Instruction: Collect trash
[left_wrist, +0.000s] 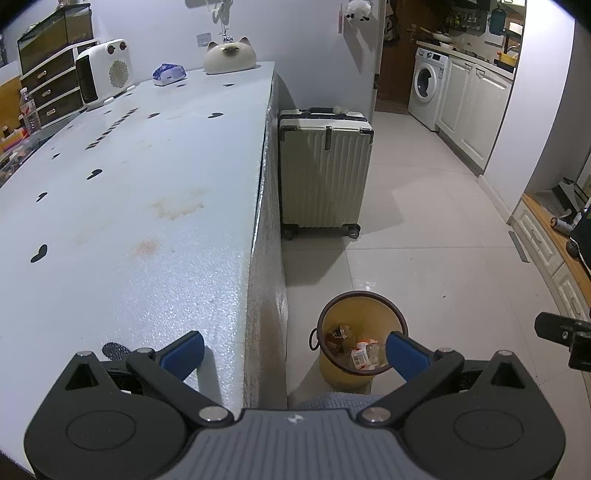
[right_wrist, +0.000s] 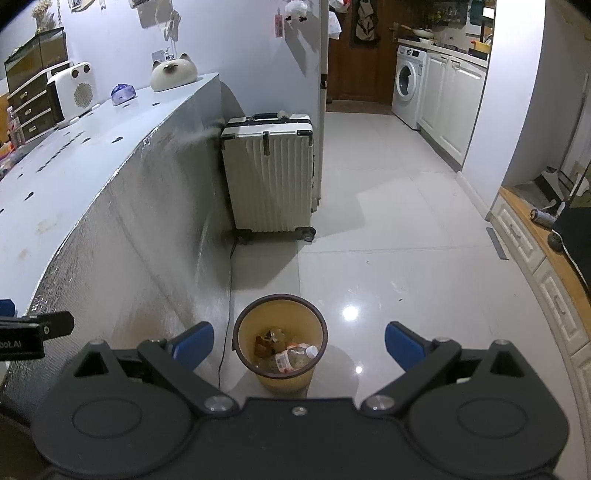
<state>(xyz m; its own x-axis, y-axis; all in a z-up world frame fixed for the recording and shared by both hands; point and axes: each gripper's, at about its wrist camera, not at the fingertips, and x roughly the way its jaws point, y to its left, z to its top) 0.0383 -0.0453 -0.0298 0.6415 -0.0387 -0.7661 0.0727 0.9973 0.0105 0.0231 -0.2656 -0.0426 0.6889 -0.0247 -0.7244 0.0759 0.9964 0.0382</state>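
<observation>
The left gripper (left_wrist: 295, 352) is held with its blue fingers (left_wrist: 183, 354) wide apart and nothing between them, above the edge of the bench (left_wrist: 147, 221). The right gripper (right_wrist: 299, 345) is likewise spread and empty, over the yellow trash bin (right_wrist: 280, 336), which stands on the tiled floor (right_wrist: 406, 266) just beside the bench. A plastic bottle (right_wrist: 297, 356) and crumpled wrappers (right_wrist: 267, 341) are seen inside the bin. A white suitcase (right_wrist: 271, 173) stands behind.
</observation>
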